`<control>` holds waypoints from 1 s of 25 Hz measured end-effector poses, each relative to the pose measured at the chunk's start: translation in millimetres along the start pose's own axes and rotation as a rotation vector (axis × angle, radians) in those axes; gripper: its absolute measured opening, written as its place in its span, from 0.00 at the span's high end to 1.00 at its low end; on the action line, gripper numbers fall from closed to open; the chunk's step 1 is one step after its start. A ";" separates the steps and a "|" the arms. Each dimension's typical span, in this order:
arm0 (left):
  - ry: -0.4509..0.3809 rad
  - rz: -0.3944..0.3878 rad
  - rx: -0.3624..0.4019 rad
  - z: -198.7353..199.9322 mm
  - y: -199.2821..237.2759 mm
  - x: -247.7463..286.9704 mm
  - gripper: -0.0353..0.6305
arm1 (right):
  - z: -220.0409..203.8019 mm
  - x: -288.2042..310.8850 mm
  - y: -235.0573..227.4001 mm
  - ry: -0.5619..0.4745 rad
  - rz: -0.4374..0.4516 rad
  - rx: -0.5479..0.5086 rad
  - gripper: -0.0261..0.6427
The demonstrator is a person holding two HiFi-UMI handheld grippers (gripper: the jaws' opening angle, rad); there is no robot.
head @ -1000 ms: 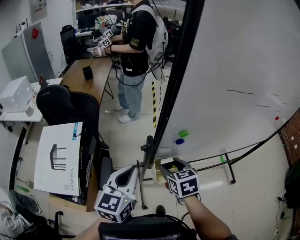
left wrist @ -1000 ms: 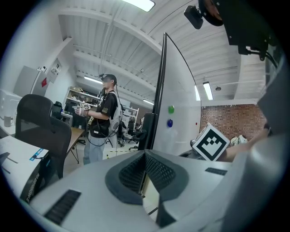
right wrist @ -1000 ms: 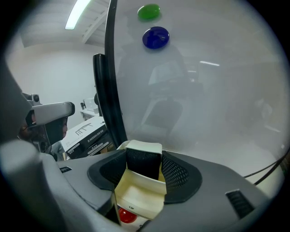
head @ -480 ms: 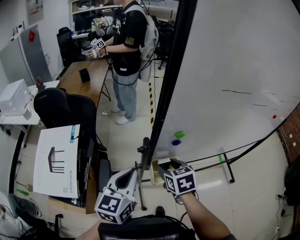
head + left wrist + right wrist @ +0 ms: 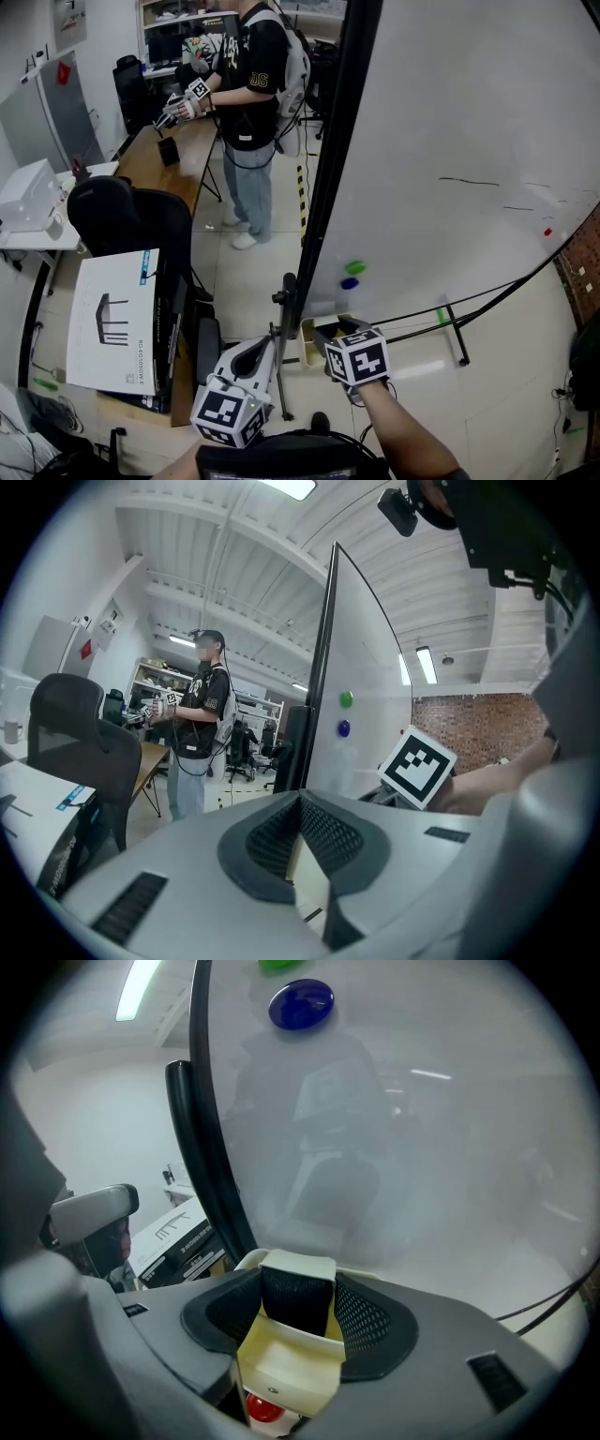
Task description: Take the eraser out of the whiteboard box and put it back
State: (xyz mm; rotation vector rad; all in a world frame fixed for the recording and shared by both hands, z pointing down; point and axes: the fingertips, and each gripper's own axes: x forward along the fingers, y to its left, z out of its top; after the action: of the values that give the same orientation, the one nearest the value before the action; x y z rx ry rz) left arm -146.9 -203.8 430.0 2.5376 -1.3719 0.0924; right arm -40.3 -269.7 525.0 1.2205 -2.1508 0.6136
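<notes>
Cardboard comes first, at the far left of the head view: a flat white carton [image 5: 117, 319] beside a black office chair [image 5: 131, 211], with a person [image 5: 251, 84] standing at a wooden worktop [image 5: 164, 161] well behind them.

Next, low in the frame, the left tongs [image 5: 269, 340] hang beside the board's black edge post. Their own view shows the ribbed pads brought together with nothing between them, so they are clenched and idle.

Just to their right, the right tongs [image 5: 298, 1290] point down at the cream whiteboard box [image 5: 281, 1365], which sits at the foot of the whiteboard [image 5: 469, 141]. Their pads press on either side of the eraser [image 5: 296, 1305], a black felt block with a pale back, standing on end between them. Its lower end is at the mouth of the box (a small red thing [image 5: 263, 1409] lies lower down; I cannot tell what it is). Whether the eraser rests in the box or hangs just clear of it cannot be made out. Higher on the board sit a blue magnet [image 5: 301, 1005] and a green magnet [image 5: 354, 268].

By my reading the grip is made and the eraser is right at the box, so this is either the start of the lift or the end of the return. A lift calls for a straight pull upward, clear of the box walls. A return calls for lowering the eraser until it seats, then letting the pads part.
</notes>
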 end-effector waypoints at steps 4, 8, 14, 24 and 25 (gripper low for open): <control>0.003 0.007 -0.009 2.6 -0.2 -2.5 0.92 | 0.5 -0.6 -0.5 -0.010 -0.015 -0.006 0.56; -0.005 0.035 -0.004 4.2 5.3 -5.3 0.92 | 2.1 -2.7 -2.7 -0.040 -0.041 -0.028 0.56; -0.017 0.056 -0.006 9.5 9.0 -4.8 0.92 | 17.1 -27.4 -2.5 -0.138 -0.012 -0.033 0.53; -0.052 0.098 0.024 36.0 -5.1 2.0 0.92 | 60.2 -123.5 -18.1 -0.442 0.104 -0.003 0.53; -0.056 0.104 0.027 39.5 -6.6 2.3 0.92 | 65.2 -136.5 -19.9 -0.487 0.117 -0.013 0.53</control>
State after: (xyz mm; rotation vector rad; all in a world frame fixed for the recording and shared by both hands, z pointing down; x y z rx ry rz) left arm -142.7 -212.1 391.0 2.5075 -1.5343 0.0599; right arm 15.9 -238.3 386.6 1.3485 -2.6359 0.3727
